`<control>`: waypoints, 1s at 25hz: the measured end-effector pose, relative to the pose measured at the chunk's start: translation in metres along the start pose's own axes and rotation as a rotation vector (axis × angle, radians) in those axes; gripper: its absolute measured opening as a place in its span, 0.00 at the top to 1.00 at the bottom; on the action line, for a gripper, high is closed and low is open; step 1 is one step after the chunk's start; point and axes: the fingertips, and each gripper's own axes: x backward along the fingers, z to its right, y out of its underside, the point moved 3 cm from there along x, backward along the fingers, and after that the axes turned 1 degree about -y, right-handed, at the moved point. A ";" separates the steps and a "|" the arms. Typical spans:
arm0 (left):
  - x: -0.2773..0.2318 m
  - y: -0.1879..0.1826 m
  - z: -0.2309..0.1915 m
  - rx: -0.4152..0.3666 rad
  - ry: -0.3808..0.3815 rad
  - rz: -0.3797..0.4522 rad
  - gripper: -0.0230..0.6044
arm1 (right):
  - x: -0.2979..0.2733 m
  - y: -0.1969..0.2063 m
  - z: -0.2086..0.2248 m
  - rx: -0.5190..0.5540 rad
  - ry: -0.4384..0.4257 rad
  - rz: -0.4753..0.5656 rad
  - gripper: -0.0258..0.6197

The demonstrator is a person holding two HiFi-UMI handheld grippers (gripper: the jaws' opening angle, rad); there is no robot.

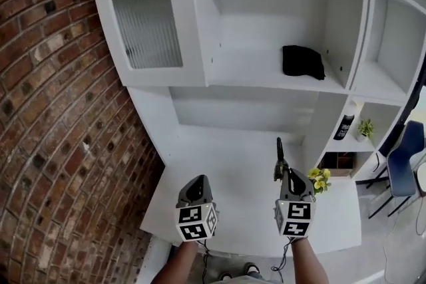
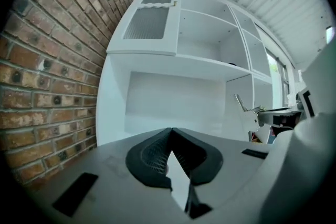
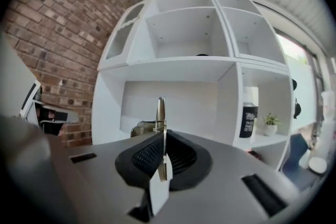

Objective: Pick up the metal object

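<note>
My right gripper (image 1: pixel 286 176) is shut on the metal object (image 1: pixel 280 157), a thin metal tool that sticks up past the jaws above the white desk (image 1: pixel 219 169). In the right gripper view the metal object (image 3: pixel 160 113) stands upright, pinched in the right gripper (image 3: pixel 160 139). My left gripper (image 1: pixel 195 188) hovers beside it to the left, shut with nothing in it. The left gripper (image 2: pixel 170 136) shows closed jaws, and the metal object (image 2: pixel 242 104) with the other gripper appears at the right edge.
A white shelf unit (image 1: pixel 266 70) rises behind the desk, with a black cloth (image 1: pixel 303 61) on a shelf, a dark bottle (image 1: pixel 344 126) and a small plant (image 1: pixel 365 128) at right. Yellow flowers (image 1: pixel 319 178) sit near the right gripper. Brick wall (image 1: pixel 60 110) at left; blue chair (image 1: pixel 403 156) at right.
</note>
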 end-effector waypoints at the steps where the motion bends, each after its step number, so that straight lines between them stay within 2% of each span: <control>1: -0.002 -0.003 0.006 -0.007 0.019 0.004 0.94 | 0.005 0.001 0.006 -0.043 0.024 0.013 0.95; 4: -0.006 -0.008 0.022 -0.021 0.067 0.009 0.94 | 0.021 0.003 0.020 -0.109 0.077 0.037 0.95; 10: -0.006 -0.006 0.043 -0.031 0.125 0.003 0.94 | 0.043 0.010 0.037 -0.151 0.137 0.035 0.95; 16: -0.002 -0.005 0.051 -0.040 0.138 0.006 0.95 | 0.055 0.009 0.044 -0.123 0.160 0.038 0.95; 25: 0.001 -0.003 0.051 -0.018 0.130 0.003 0.95 | 0.062 0.009 0.049 -0.126 0.149 0.044 0.95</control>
